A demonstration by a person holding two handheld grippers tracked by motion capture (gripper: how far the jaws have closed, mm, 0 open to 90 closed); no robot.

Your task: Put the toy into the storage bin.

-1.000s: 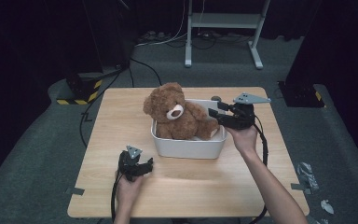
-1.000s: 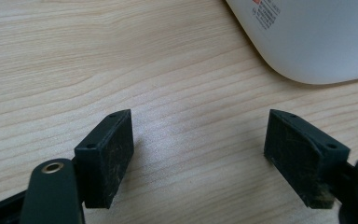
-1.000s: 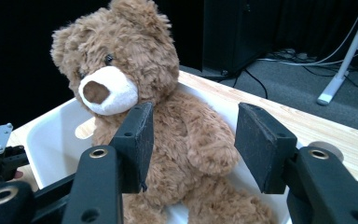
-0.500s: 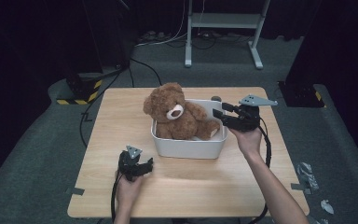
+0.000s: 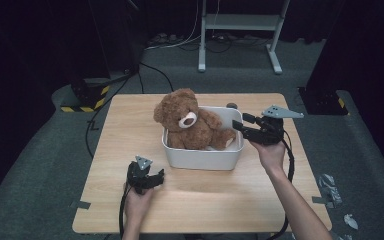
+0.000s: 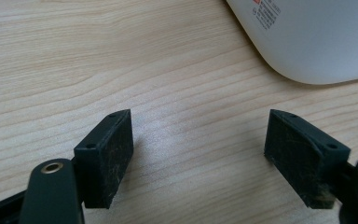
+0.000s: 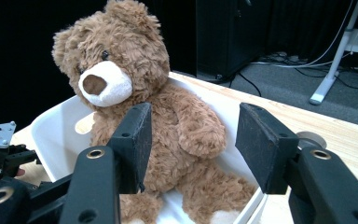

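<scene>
A brown teddy bear (image 5: 187, 122) sits upright in a white tub (image 5: 205, 157) at the middle of the wooden table (image 5: 130, 120). The bear (image 7: 135, 88) leans on the tub's (image 7: 56, 130) far wall. My right gripper (image 5: 243, 121) is open just right of the tub, its jaws pointing left at the bear's leg with nothing between them. My right gripper (image 7: 193, 135) frames the bear's arm at a distance. My left gripper (image 5: 154, 176) rests low on the table in front of the tub's left corner, open. My left gripper (image 6: 198, 144) has bare wood between its pads, and the tub's corner (image 6: 307, 37) lies ahead.
A small grey round thing (image 5: 231, 105) lies on the table behind the tub. A white metal stand (image 5: 240, 30) and cables lie on the floor beyond the table. Yellow-black tape (image 5: 87, 102) marks the floor at left. Grey scraps (image 5: 330, 185) lie on the floor at right.
My right gripper has drawn back to the right, away from the bear and past the tub's right rim. The left gripper and the bear stay as they were.
</scene>
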